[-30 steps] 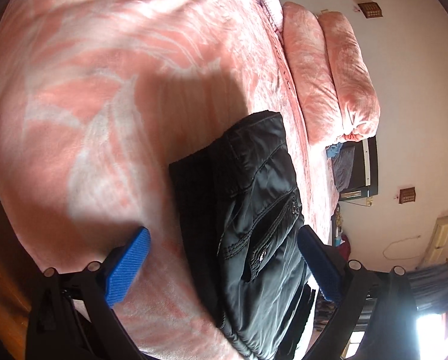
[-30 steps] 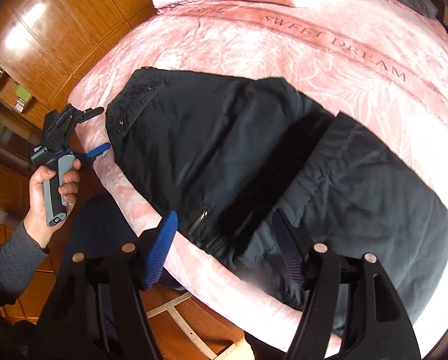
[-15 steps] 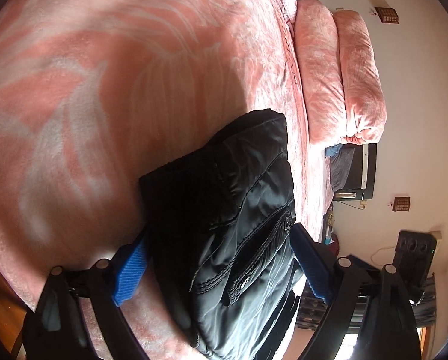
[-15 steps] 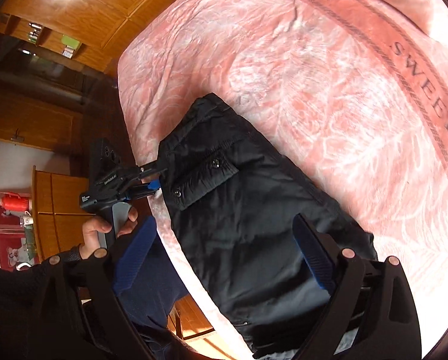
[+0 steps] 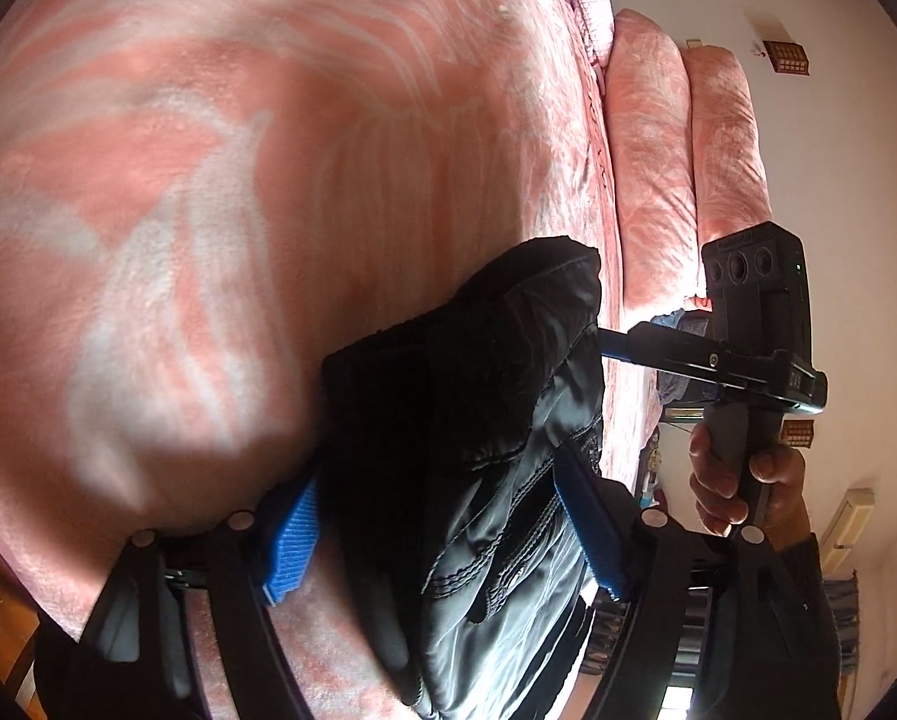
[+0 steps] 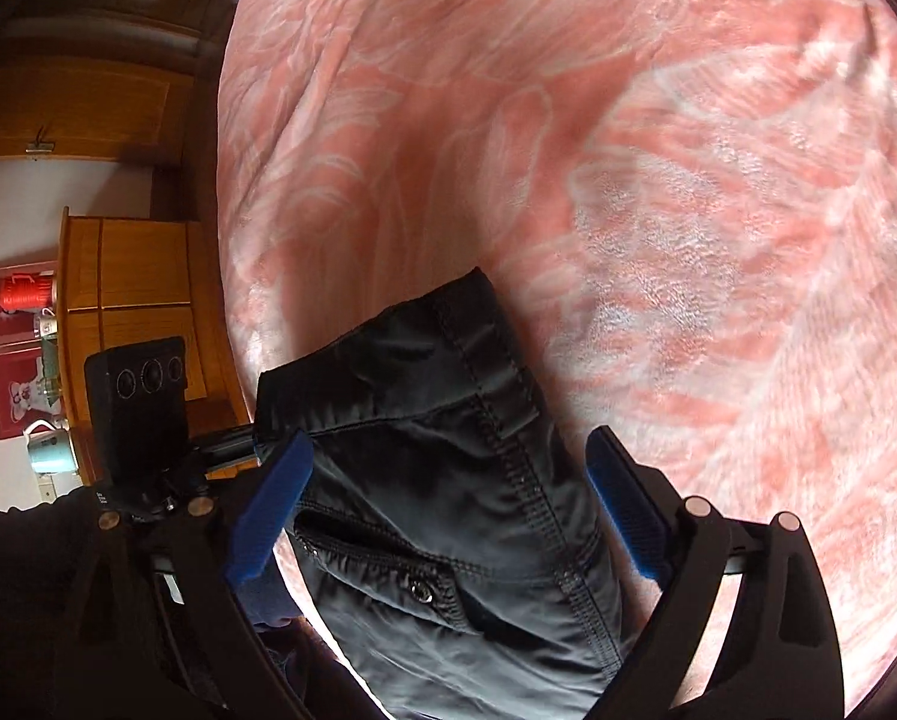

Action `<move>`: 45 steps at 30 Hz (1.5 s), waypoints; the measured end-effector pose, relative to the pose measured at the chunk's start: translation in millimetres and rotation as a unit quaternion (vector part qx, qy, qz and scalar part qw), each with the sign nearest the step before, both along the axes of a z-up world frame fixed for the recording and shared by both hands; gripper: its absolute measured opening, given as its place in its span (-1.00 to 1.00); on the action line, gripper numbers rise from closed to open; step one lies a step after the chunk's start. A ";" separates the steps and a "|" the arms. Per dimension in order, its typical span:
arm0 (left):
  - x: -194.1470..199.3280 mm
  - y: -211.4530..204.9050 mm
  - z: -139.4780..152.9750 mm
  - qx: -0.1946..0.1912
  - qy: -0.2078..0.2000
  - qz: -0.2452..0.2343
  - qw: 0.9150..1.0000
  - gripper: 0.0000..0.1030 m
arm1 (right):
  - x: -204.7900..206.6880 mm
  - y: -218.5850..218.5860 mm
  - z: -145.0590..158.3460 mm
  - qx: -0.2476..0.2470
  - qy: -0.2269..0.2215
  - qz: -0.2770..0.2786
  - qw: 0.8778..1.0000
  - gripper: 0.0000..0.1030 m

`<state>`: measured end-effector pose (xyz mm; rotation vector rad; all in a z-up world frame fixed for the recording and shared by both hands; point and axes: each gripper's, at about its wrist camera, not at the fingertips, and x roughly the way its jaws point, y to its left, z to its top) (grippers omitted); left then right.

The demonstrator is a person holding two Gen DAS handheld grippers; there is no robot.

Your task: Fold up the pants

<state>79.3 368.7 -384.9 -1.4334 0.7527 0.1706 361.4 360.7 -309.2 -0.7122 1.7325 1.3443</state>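
Observation:
Black folded pants (image 5: 466, 420) lie on the pink blanket (image 5: 238, 192), near the bed's edge. My left gripper (image 5: 436, 474) straddles one end of them, and its jaws are closing. The cloth fills the gap between the blue pads, which do not visibly squeeze it. My right gripper (image 6: 448, 441) stands wide open over the pants' seamed corner (image 6: 460, 420), a snap pocket (image 6: 418, 588) below it. Each view shows the other gripper at the pants' edge: the right one's black camera block (image 5: 754, 300) in a hand (image 5: 730, 480), and the left one's block (image 6: 142, 396).
Two pink pillows (image 5: 676, 180) lie at the head of the bed. A wooden cabinet (image 6: 136, 276) and a teal kettle (image 6: 52, 450) stand beyond the bed's edge. Pink blanket (image 6: 658, 180) stretches far past the pants.
The right gripper swept along the pants to the end where the left gripper is, and its jaws widened. The left jaws narrowed around the pants and pushed in closer.

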 end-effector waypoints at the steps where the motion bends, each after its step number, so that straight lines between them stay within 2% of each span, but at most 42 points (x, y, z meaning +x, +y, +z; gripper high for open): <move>1: -0.1 0.1 -0.3 -0.001 0.002 0.000 1.000 0.41 | -0.9 5.0 -4.1 -0.002 0.005 0.008 1.000 0.79; 5: 1.2 -0.5 0.8 -0.002 0.011 -0.003 1.000 0.34 | -8.0 16.9 -19.6 -0.013 0.016 0.039 0.999 0.79; 7: 3.9 -0.3 -0.4 -0.007 0.019 -0.009 1.000 0.08 | -8.8 19.5 -26.0 -0.019 0.018 0.044 0.999 0.78; 8: 3.6 0.1 -0.9 -0.009 0.021 -0.008 1.000 0.04 | -9.1 20.3 -26.6 -0.019 0.017 0.046 0.999 0.74; 9: 3.3 0.3 -1.1 -0.011 0.021 -0.008 1.000 -0.04 | -8.7 20.3 -26.0 -0.018 0.018 0.046 0.999 0.64; 10: 3.8 -0.2 -0.6 -0.012 0.021 -0.008 1.000 -0.13 | -7.8 20.4 -25.3 -0.018 0.020 0.046 0.999 0.34; 11: 3.2 -0.7 0.2 -0.013 0.020 -0.007 1.000 -0.18 | -7.7 21.1 -24.3 -0.018 0.017 0.045 0.999 0.17; 12: 3.0 -1.6 1.8 -0.012 0.016 -0.008 1.000 -0.27 | -8.3 21.2 -22.4 -0.017 0.010 0.046 0.999 0.10; 14: 3.7 -3.7 8.2 -0.003 0.011 -0.011 1.000 -0.34 | -10.8 18.8 -16.5 -0.017 -0.005 0.051 0.999 -0.18; 17: 4.6 -7.0 19.4 0.009 0.003 -0.016 1.000 -0.39 | -11.8 13.1 -0.4 -0.005 -0.020 0.048 0.999 -0.29; 23: 4.4 -17.4 55.7 0.038 -0.023 -0.031 0.999 -0.43 | -20.3 -6.2 52.5 0.016 -0.064 0.046 0.997 -0.33; 31: 1.3 -44.8 116.1 0.089 -0.060 -0.061 0.992 -0.45 | -39.6 -48.0 126.5 0.040 -0.128 0.033 0.990 -0.33; 39: -0.5 -81.0 164.8 0.137 -0.082 -0.095 0.983 -0.47 | -52.2 -91.4 179.7 0.058 -0.171 0.011 0.984 -0.36; 45: 1.0 -110.1 199.4 0.184 -0.089 -0.124 0.971 -0.48 | -61.5 -127.1 213.3 0.077 -0.195 0.004 0.978 -0.39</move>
